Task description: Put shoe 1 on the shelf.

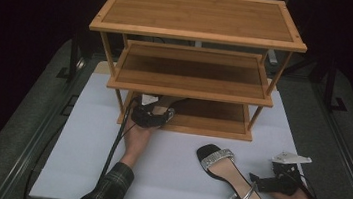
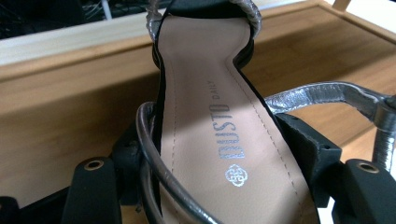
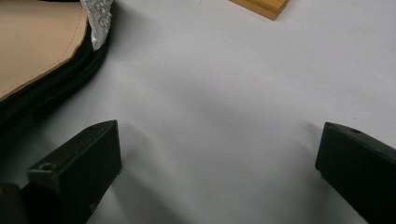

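A sandal [image 2: 219, 116] with a beige insole, black sole and silver straps lies heel-first between the jaws of my left gripper [image 2: 229, 168], which is shut on it. From above, my left gripper [image 1: 155, 113] holds this sandal [image 1: 169, 112] at the left of the bottom shelf [image 1: 212, 121] of a bamboo rack. Its toe points into the rack. The matching sandal [image 1: 226, 173] lies on the white table, toe toward the rack. My right gripper [image 1: 258, 180] sits just right of its heel, open. In the right gripper view that sandal [image 3: 37, 42] is at the upper left, outside the open right gripper [image 3: 219, 135].
The three-tier bamboo rack [image 1: 199, 14] stands at the back of the white table [image 1: 82, 159]; its middle shelf [image 1: 193, 71] is bare. A front corner of the rack [image 3: 261, 5] shows ahead of the right gripper. Black cables trail off the table's left.
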{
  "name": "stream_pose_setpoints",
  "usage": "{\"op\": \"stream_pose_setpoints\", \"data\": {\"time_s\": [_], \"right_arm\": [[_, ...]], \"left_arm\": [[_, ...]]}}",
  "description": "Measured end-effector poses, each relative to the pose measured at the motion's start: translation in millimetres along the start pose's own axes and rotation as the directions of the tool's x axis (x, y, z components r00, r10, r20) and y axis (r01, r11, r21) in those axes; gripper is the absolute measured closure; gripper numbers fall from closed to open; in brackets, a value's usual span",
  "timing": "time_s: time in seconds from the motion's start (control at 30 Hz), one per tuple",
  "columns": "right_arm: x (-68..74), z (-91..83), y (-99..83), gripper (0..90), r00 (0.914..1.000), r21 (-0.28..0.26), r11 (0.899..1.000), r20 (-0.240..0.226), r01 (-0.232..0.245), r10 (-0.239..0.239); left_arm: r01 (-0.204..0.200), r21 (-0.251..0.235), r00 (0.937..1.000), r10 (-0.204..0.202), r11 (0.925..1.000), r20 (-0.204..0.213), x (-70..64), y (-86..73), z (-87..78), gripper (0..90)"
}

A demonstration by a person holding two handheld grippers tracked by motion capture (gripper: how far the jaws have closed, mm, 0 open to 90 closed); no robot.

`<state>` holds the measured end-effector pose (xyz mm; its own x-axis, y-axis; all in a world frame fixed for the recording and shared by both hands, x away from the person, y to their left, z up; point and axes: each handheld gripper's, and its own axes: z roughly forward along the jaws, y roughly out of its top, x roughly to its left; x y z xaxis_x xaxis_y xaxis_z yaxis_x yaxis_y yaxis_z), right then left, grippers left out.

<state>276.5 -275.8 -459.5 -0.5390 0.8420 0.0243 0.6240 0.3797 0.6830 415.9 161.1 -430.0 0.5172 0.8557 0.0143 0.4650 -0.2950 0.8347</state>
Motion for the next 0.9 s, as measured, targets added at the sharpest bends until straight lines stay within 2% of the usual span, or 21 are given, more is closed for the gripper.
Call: {"op": "stream_pose_setpoints", "data": {"time_s": [0.03, 0.07, 0.1, 0.17, 0.2, 0.3, 0.37, 0.43, 0.53, 0.6, 0.73, 0.8, 0.9], "right_arm": [[0.0, 0.0, 0.0, 0.0, 1.0, 0.0, 1.0, 0.0, 0.0, 0.0], [0.0, 0.0, 0.0, 0.0, 1.0, 0.0, 1.0, 0.0, 0.0, 0.0], [0.0, 0.0, 0.0, 0.0, 1.0, 0.0, 1.0, 0.0, 0.0, 0.0], [0.0, 0.0, 0.0, 0.0, 1.0, 0.0, 1.0, 0.0, 0.0, 0.0], [-0.2, 0.0, 0.0, 0.0, 1.0, -0.001, 1.0, -0.001, 0.001, -0.001], [-0.1, 0.0, 0.0, 0.0, 1.0, 0.0, 1.0, -0.001, 0.0, 0.0], [-0.2, 0.0, -0.1, 0.0, 1.0, -0.001, 1.0, -0.001, 0.001, -0.001], [-0.2, 0.0, 0.0, 0.0, 1.0, -0.001, 1.0, -0.001, 0.001, -0.001], [0.0, 0.0, -0.1, 0.0, 1.0, 0.0, 1.0, 0.0, 0.0, 0.0], [0.0, -0.1, -0.2, 0.0, 1.0, 0.0, 1.0, 0.0, 0.0, 0.0], [-0.1, 0.0, -0.1, 0.0, 1.0, -0.001, 1.0, -0.001, 0.0, 0.0], [0.0, -0.1, -0.1, 0.0, 1.0, 0.0, 1.0, -0.001, 0.0, 0.0], [0.0, -0.1, -0.1, 0.0, 1.0, 0.0, 1.0, 0.0, 0.0, 0.0]], "left_arm": [[0.0, 0.0, 1.0, 0.0, 1.0, 0.0, 0.0, 0.0, 0.0, 33.7], [-0.025, 0.011, 0.9996, 0.025, 0.9996, 0.015, 2.3, 4.5, 2.8, 33.6], [-0.033, 0.011, 0.9994, 0.032, 0.9994, 0.016, 2.9, 6.5, 4.8, 33.7], [-0.032, 0.01, 0.9994, 0.032, 0.9994, 0.009, 3.4, 8.0, 6.4, 33.6], [-0.001, 0.009, 1.0, 0.001, 1.0, -0.006, 2.0, 9.3, 9.4, 33.6], [0.003, 0.002, 0.9996, -0.003, 1.0, -0.029, -0.5, 10.2, 13.1, 33.6], [-0.005, 0.005, 0.9999, 0.005, 1.0, -0.011, -0.7, 10.3, 14.0, 33.6], [-0.004, 0.018, 0.9999, 0.004, 0.9998, -0.013, -2.2, 9.6, 15.3, 33.5], [0.017, 0.05, 0.9998, -0.017, 0.9986, 0.008, -0.4, 6.1, 21.0, 33.3], [0.03, 0.05, 0.9991, -0.032, 0.9983, 0.03, 2.1, 5.4, 22.8, 33.0], [0.063, 0.054, 0.998, -0.063, 0.9966, -0.003, 1.5, 4.6, 22.2, 31.9], [0.052, 0.062, 0.9984, -0.051, 0.9967, -0.025, 0.2, 4.6, 20.7, 30.4], [0.007, 0.064, 0.9992, -0.005, 0.998, -0.041, -1.0, 4.5, 18.8, 27.1]]}}
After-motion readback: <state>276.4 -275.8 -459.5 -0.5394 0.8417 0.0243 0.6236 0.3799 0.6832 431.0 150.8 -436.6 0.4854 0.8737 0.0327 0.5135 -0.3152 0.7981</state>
